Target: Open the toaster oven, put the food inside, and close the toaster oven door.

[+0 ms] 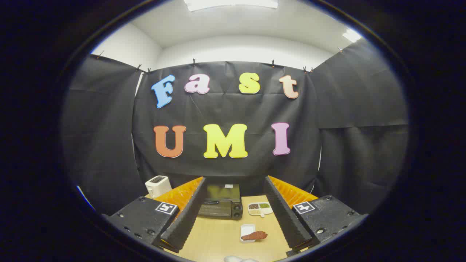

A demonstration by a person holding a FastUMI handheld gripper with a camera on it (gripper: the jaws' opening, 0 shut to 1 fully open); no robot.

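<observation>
Gripper (233, 203): fingers spread wide, nothing held or touched. Between them on the wooden table (214, 236): one small white tray (247, 233) with one brown food piece (255, 235) across its edge. Beyond: one black toaster oven (222, 203), door shut, left side hidden by a finger. One divided dish (260, 208) beside it; contents indistinct. One white toaster (158, 186) far left.

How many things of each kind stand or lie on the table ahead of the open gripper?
Toaster oven, door shut: 1
White pop-up toaster: 1
Divided dish with fillings: 1
Small white tray: 1
Brown food piece: 1
Total: 5
Gripper: open, holding nothing.
</observation>
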